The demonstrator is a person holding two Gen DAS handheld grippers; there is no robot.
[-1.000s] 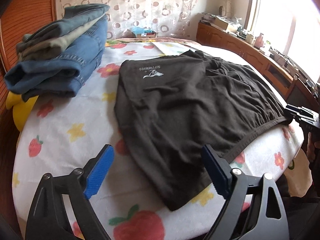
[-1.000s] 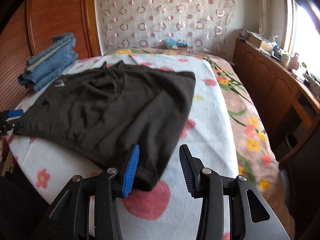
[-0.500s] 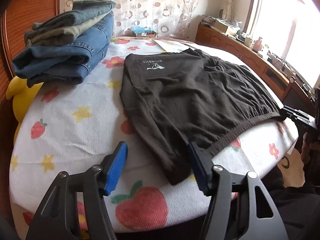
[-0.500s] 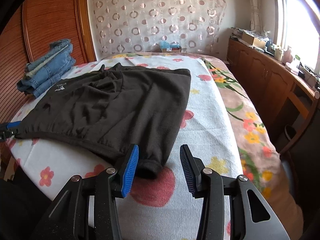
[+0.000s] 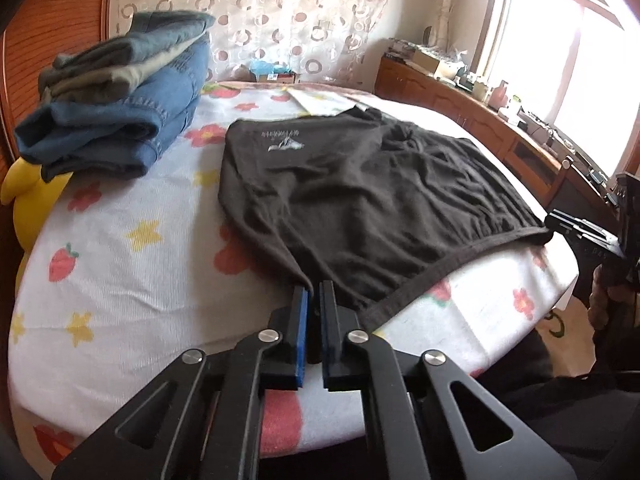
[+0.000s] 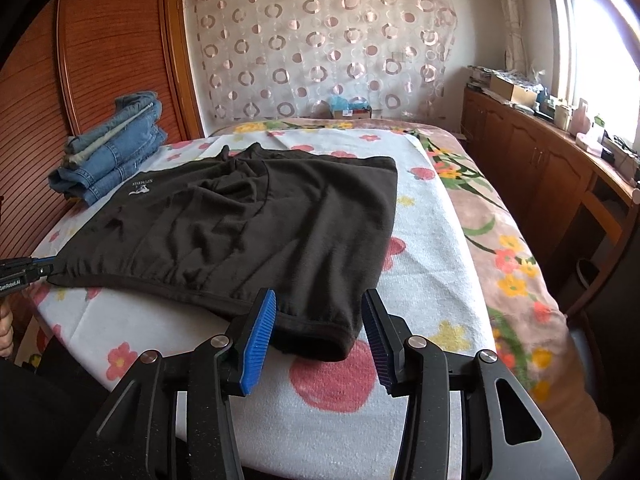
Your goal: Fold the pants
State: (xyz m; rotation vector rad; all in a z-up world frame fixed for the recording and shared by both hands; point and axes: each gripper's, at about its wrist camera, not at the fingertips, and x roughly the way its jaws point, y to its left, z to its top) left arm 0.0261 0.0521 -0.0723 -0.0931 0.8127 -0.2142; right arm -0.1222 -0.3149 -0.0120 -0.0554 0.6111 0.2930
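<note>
at the bed's near edge we have our left gripper clenched on one waistband corner of the dark pants, while our right gripper stands released, its jaws straddling the other corner. the pants lie flat across the bed. folded jeans sit stacked at the far left corner.

Count: one pair of black pants ahead of two grippers, left gripper and right gripper, plus one stack of folded jeans far left.
</note>
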